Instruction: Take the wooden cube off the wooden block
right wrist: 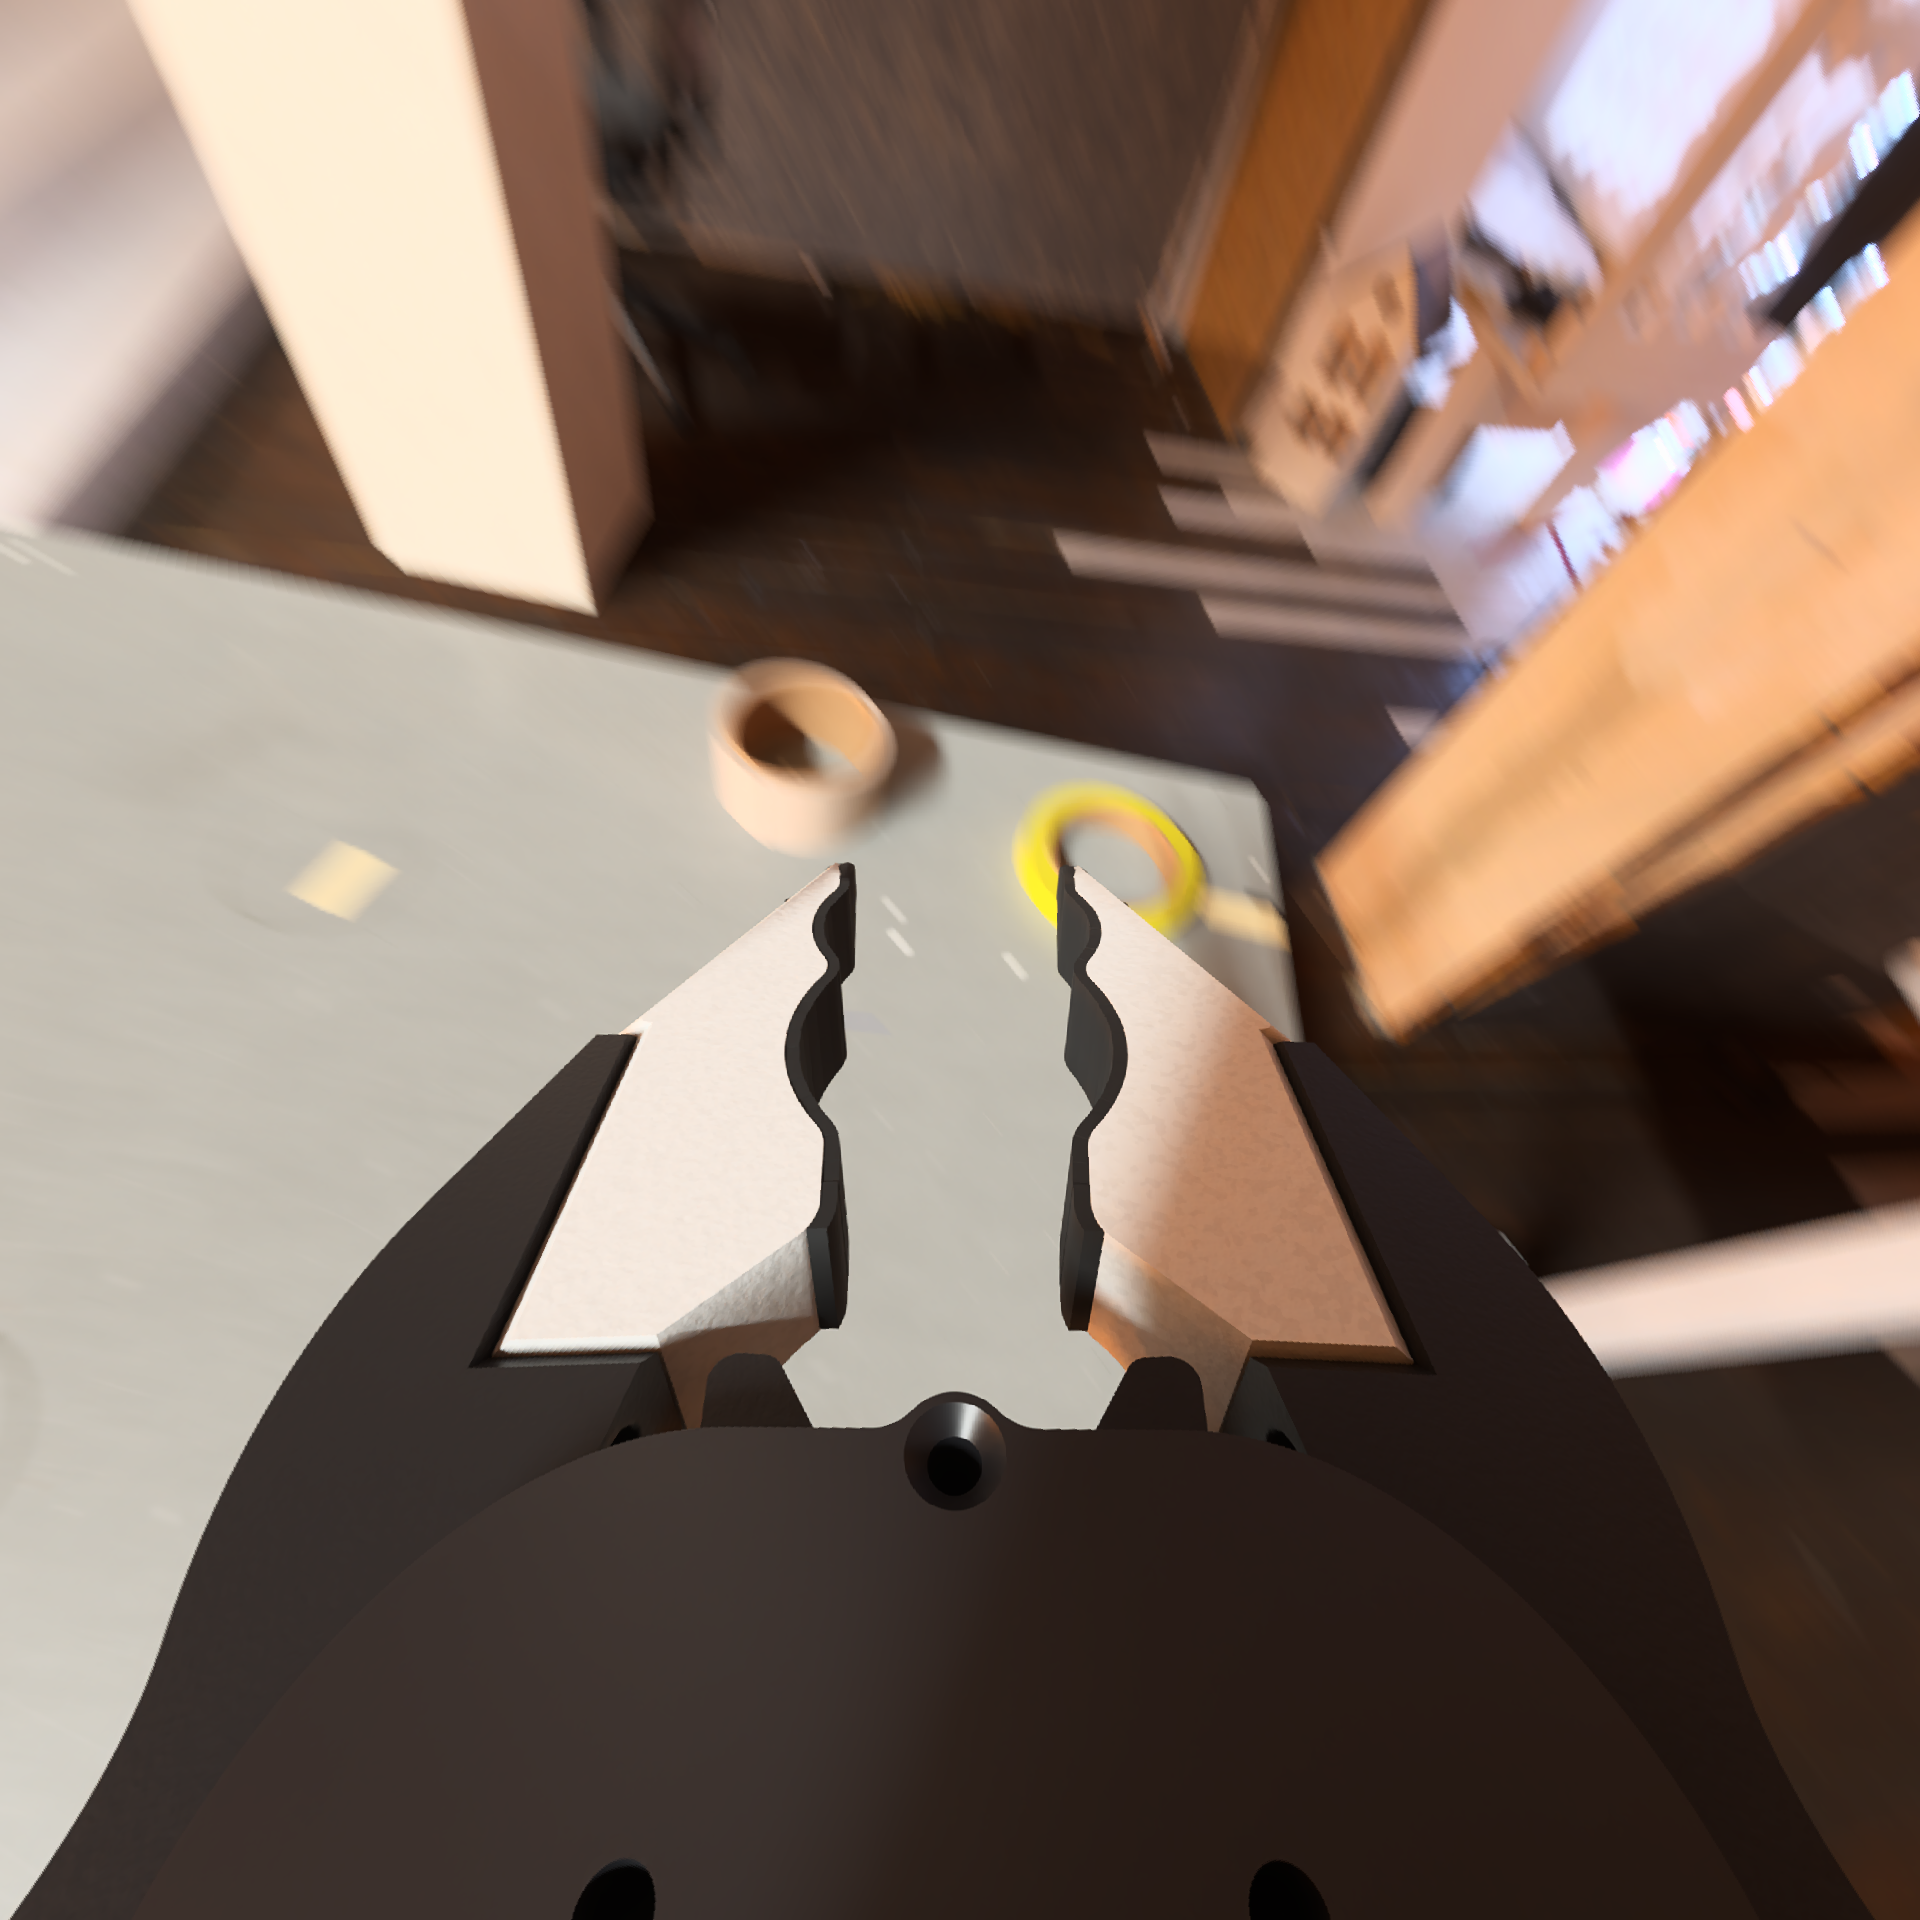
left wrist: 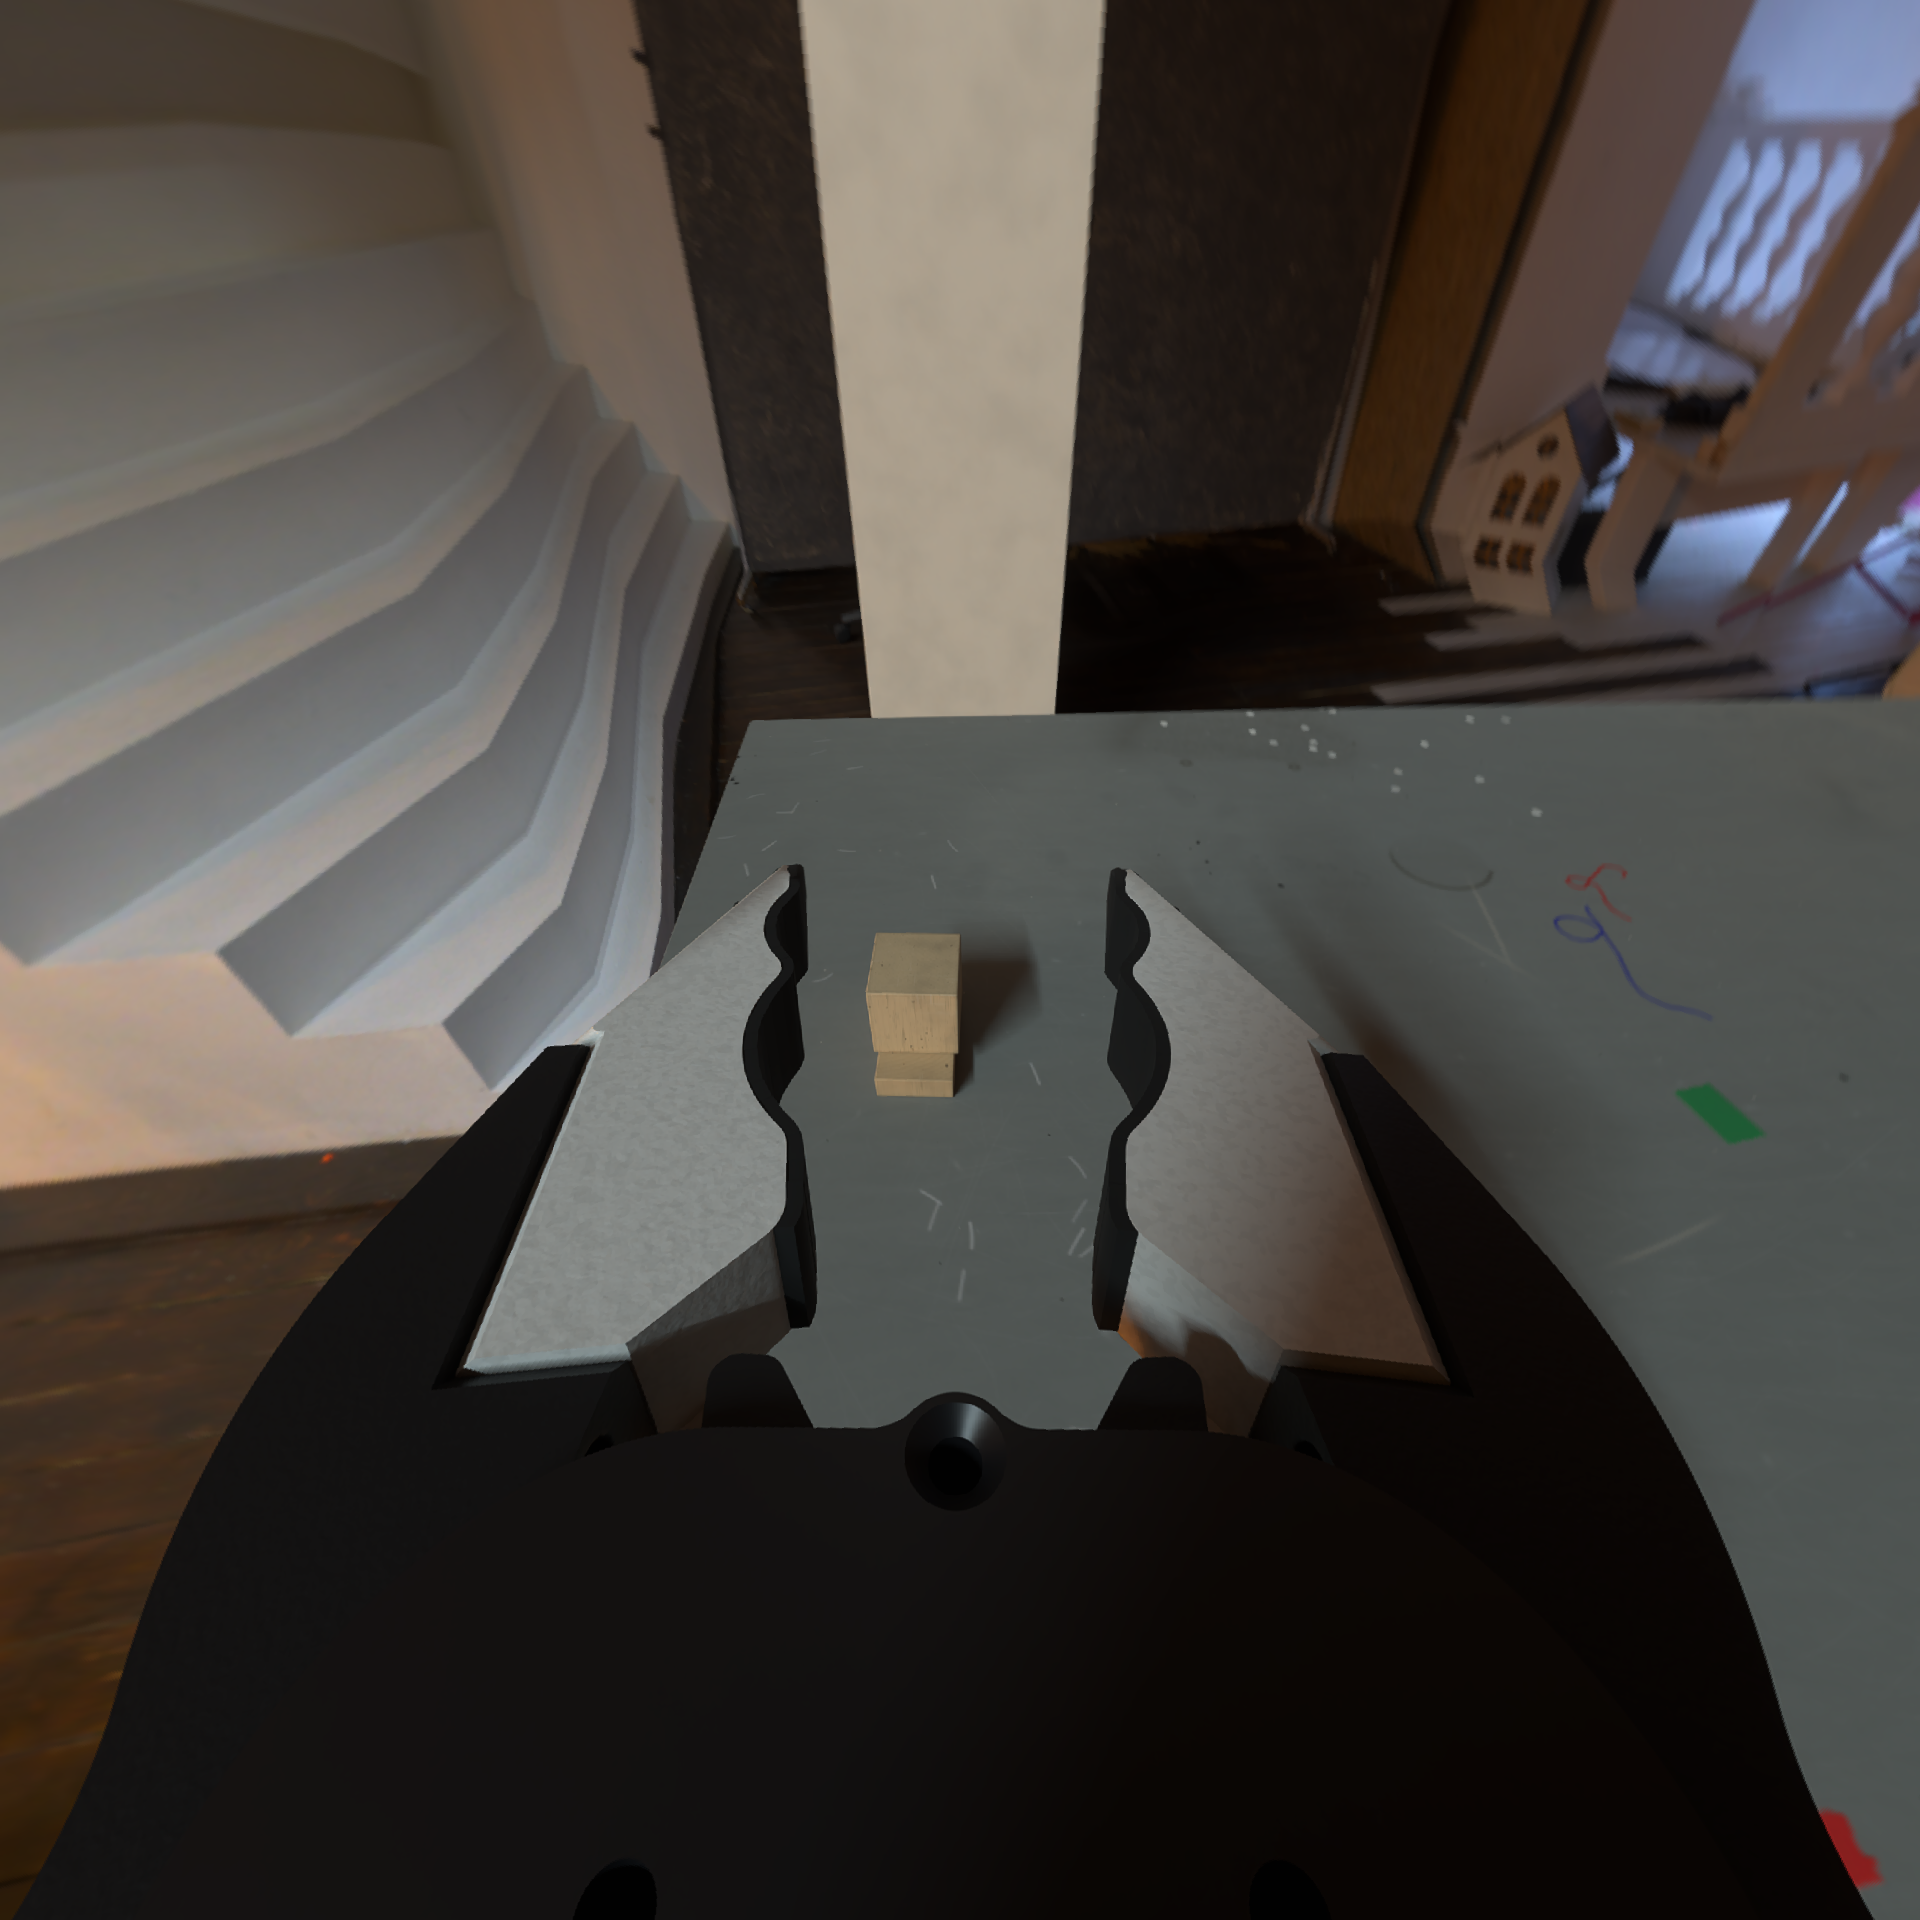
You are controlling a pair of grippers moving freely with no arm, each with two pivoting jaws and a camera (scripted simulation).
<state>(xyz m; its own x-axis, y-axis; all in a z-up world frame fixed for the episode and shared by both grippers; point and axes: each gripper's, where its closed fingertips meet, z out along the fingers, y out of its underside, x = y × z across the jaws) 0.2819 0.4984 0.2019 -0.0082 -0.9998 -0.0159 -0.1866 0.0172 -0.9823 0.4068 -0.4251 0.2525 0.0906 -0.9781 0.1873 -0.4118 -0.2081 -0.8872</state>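
In the left wrist view a pale wooden cube (left wrist: 912,995) sits on top of a flatter wooden block (left wrist: 914,1074), which lies on the grey table (left wrist: 1351,987) near its left edge. My left gripper (left wrist: 956,883) is open and empty; the stack shows between its fingers, apart from both and a little left of centre. My right gripper (right wrist: 956,881) is open and empty above the right part of the table (right wrist: 312,1039). The cube and block do not show in the right wrist view, which is blurred.
A brown tape roll (right wrist: 802,756) and a yellow tape roll (right wrist: 1112,857) lie near the table's far right edge. A green patch (left wrist: 1720,1112) and pen marks (left wrist: 1600,925) are on the table. White stairs (left wrist: 312,779) lie left, a pillar (left wrist: 956,416) beyond.
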